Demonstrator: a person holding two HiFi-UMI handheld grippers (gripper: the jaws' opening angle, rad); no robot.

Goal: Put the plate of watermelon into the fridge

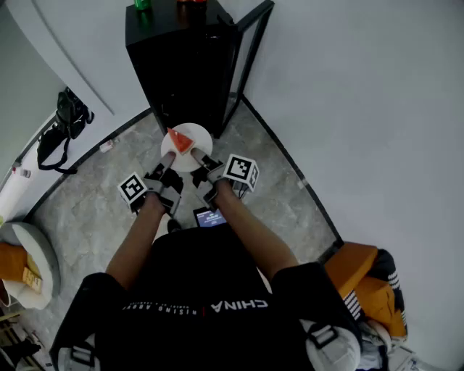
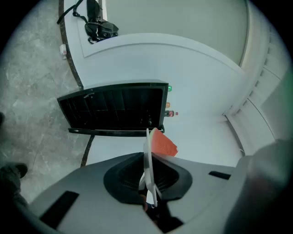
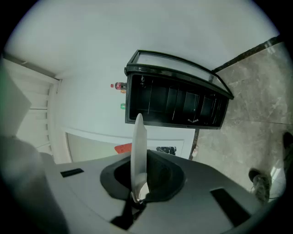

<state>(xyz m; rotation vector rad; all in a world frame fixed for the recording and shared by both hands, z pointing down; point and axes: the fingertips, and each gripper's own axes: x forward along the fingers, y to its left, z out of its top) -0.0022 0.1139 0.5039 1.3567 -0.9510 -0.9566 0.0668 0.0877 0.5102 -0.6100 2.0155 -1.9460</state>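
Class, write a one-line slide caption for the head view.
Facing the open black fridge, the left gripper and right gripper grip a white plate carrying a watermelon slice.

We stood facing the fridge (image 1: 181, 69), which sat ahead of us against the wall, its door (image 1: 250, 58) swung open on the right. Bottles (image 1: 143, 4) stood on its top. The plate (image 1: 190, 153) hung between us and the fridge's open front, with the left gripper (image 1: 170, 159) clamped on its left rim and the right gripper (image 1: 200, 162) on its right rim. The watermelon slice (image 1: 179, 140) lay on the plate's far left part. A bag (image 1: 61, 130) rested by the wall well to our left.
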